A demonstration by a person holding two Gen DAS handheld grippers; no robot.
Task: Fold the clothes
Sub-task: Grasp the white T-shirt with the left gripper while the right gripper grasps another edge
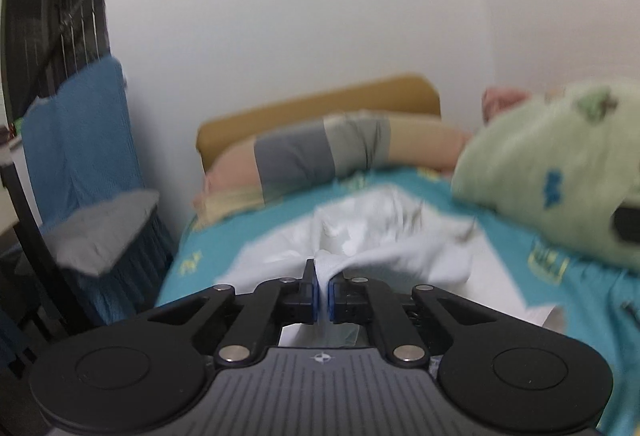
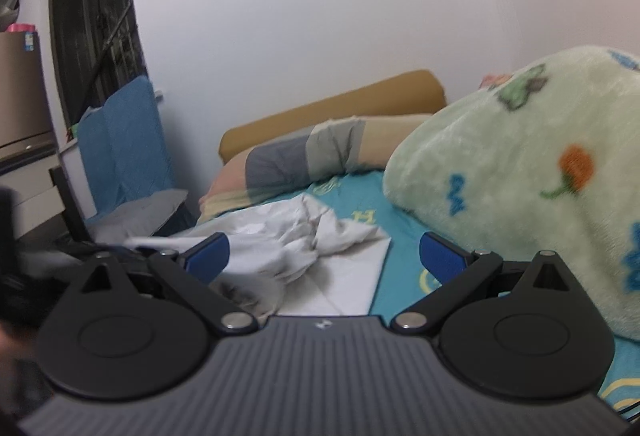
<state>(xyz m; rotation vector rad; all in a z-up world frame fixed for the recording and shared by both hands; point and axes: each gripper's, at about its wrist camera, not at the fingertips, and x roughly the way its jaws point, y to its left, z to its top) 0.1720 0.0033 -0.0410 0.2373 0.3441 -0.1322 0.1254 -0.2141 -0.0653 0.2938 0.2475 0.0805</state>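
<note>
Left tongs (image 1: 323, 294) pinch white garment (image 1: 372, 236) fold; right tongs (image 2: 324, 256) spread wide above it.

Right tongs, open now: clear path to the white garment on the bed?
Probably yes. The right tongs stand open with the crumpled white garment directly ahead on the teal sheet, nothing between. The green blanket sits off to the side.

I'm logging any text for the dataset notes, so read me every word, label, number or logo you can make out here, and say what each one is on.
Nothing reads as a clear word.
Yellow marks printed on the teal bedsheet: letter-like, too blurred to read.
Small white emblem on the left gripper body and the right gripper body: a symbol, no letters.
Blue sticker on the pink-lidded container: too small to read.
Green blanket: pictures only.
</note>
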